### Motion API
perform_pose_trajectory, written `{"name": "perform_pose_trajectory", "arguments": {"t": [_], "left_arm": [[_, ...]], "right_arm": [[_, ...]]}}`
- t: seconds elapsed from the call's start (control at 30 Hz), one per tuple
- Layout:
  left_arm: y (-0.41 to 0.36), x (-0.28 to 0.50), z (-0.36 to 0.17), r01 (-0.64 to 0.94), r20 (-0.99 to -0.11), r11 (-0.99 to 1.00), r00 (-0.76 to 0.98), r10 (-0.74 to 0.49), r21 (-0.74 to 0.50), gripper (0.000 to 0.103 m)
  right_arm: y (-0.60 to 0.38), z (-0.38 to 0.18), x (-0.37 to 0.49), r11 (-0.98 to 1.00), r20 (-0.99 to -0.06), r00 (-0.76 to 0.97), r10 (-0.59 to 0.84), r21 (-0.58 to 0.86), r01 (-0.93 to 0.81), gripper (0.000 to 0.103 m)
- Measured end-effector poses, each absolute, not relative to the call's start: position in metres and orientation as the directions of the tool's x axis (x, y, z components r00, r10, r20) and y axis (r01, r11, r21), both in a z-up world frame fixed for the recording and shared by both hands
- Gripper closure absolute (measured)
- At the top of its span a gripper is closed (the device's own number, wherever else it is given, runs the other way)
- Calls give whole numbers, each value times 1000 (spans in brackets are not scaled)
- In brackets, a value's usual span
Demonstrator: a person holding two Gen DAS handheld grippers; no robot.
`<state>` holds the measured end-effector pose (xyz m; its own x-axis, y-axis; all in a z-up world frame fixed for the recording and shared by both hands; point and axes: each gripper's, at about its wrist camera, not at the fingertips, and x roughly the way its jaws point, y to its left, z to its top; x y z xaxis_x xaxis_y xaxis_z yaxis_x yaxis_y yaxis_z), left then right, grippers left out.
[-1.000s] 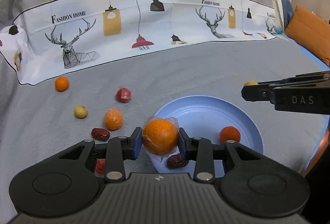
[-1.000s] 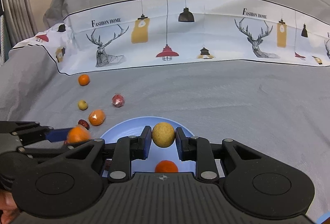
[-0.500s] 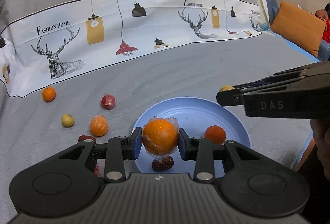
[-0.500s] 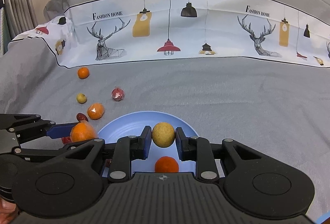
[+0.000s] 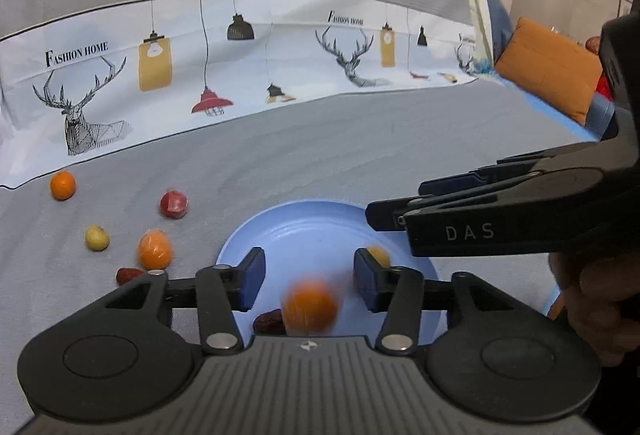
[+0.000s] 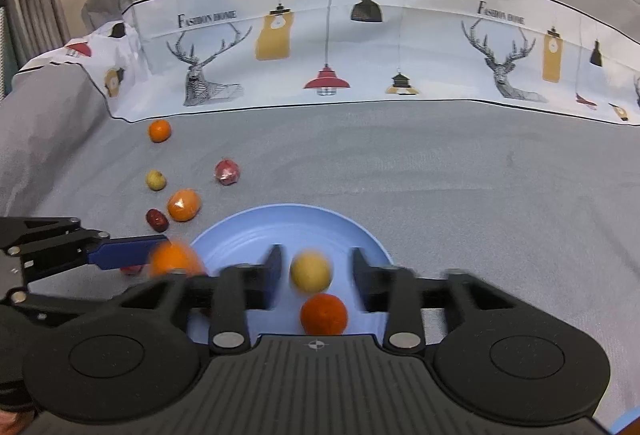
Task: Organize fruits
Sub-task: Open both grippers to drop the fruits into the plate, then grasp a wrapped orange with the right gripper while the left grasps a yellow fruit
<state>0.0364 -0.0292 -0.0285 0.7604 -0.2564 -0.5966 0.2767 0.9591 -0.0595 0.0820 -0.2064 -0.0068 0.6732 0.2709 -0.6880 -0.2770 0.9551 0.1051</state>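
Both of my left fingers (image 5: 252, 277) stand spread wide over the blue plate (image 5: 304, 223), gripping nothing. In the left wrist view a motion-blurred orange (image 5: 310, 309) sits below the gap between them, free of both pads and over the plate's near edge, beside a dark red date (image 5: 270, 321). My right gripper (image 5: 394, 213) reaches in from the right above the plate's far side, and a blurred yellow fruit (image 5: 378, 255) shows under it. Off to the left on the grey cloth (image 5: 360, 147) lie a wrapped orange (image 5: 155, 250), a small yellow fruit (image 5: 97, 237), a red wrapped fruit (image 5: 173, 203), another date (image 5: 129, 275) and a far tangerine (image 5: 63, 185).

From the right wrist view, my right fingers (image 6: 272, 283) are also parted, holding nothing; the yellow fruit hangs blurred between them, clear of both, over the plate, just above a tangerine (image 6: 324, 313) resting there. My left gripper (image 6: 132, 253) comes in from the left.

Every loose fruit lies left of the plate, so I judge my left hand is the nearer one for the next pick.
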Motion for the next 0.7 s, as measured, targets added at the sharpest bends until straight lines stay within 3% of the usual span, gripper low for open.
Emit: {"name": "perform_pose_trajectory", "arguments": {"t": [0.2, 0.27, 0.3, 0.33, 0.43, 0.5, 0.57, 0.7], "left_arm": [[-21, 38, -23, 227, -588, 971, 777, -225, -72, 50], [-14, 37, -16, 204, -570, 976, 793, -213, -81, 71], [-9, 37, -12, 191, -562, 977, 800, -208, -90, 91], [-3, 36, -7, 174, -552, 980, 810, -198, -97, 98], [25, 40, 8, 101, -523, 983, 836, -166, -151, 100], [51, 50, 21, 18, -504, 982, 856, -111, -187, 100], [84, 67, 35, -92, -495, 963, 867, -48, -255, 100], [146, 112, 60, -241, -456, 890, 889, 43, -386, 100]], "right_arm": [[-213, -6, 82, 964, -681, 688, 250, 110, -242, 45], [-213, -4, 82, 965, -679, 691, 248, 110, -238, 45], [-213, -3, 81, 965, -677, 692, 250, 114, -237, 46], [-213, -2, 80, 964, -674, 693, 254, 121, -236, 46], [-212, 0, 81, 962, -667, 697, 265, 134, -238, 49], [-213, 2, 82, 957, -656, 699, 284, 155, -244, 69], [-214, 5, 84, 948, -638, 701, 319, 199, -250, 77], [-206, 12, 90, 925, -596, 708, 380, 263, -275, 82]]}}
